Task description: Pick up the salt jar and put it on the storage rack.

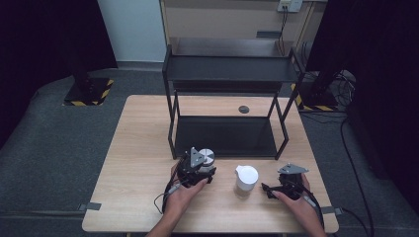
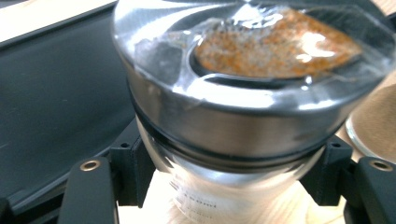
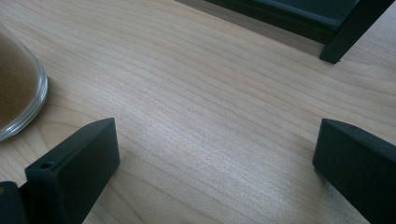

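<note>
While our left gripper [image 1: 197, 170] has its jaws closed on the body of a glass jar [image 2: 233, 116] with a metal lid, right at the front edge of the black shelf rack [image 1: 225, 74], we judge the step in hand to be carrying that jar toward the rack. The next move likely calls for a steady lift and a level set-down on the lower shelf, while our right gripper [image 1: 281, 186] rests wide open and empty on the table [image 1: 133, 148] just beside the white jug [image 1: 246, 177]. Faint print runs low on the jar, too blurred to read.
</note>
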`<action>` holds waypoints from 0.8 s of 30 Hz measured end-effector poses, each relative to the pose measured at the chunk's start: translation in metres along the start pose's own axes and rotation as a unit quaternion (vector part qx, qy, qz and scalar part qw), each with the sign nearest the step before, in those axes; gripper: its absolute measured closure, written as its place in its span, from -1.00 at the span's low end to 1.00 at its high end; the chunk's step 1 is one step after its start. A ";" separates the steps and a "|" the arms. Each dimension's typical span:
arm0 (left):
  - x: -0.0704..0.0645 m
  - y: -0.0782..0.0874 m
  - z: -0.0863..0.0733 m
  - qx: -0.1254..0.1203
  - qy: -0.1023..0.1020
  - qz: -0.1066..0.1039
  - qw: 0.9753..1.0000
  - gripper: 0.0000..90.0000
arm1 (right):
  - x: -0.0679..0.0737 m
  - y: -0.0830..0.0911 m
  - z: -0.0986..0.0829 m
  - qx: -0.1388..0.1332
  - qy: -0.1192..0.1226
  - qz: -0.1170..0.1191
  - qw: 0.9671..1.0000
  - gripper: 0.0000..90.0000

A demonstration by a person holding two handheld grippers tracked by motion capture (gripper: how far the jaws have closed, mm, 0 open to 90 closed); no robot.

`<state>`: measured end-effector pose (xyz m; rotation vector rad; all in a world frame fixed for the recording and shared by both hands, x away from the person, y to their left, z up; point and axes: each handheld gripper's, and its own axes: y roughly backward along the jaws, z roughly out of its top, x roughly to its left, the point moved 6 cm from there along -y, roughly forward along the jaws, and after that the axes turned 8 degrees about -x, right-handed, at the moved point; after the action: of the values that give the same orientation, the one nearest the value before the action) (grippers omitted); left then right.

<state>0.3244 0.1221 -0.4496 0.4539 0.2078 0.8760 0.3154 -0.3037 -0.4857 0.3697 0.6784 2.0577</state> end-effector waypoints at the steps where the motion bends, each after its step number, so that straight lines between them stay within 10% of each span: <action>1: 0.001 0.000 0.000 0.000 0.000 0.002 1.000 -0.34 | 0.000 0.000 0.000 0.000 0.000 0.000 1.000 -0.98; 24: 0.000 -0.003 0.007 0.001 0.012 0.024 1.000 -0.34 | 0.000 0.000 0.000 0.000 0.000 0.000 1.000 -0.98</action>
<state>0.3288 0.1182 -0.4452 0.4524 0.2217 0.9285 0.3154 -0.3038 -0.4858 0.3696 0.6781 2.0579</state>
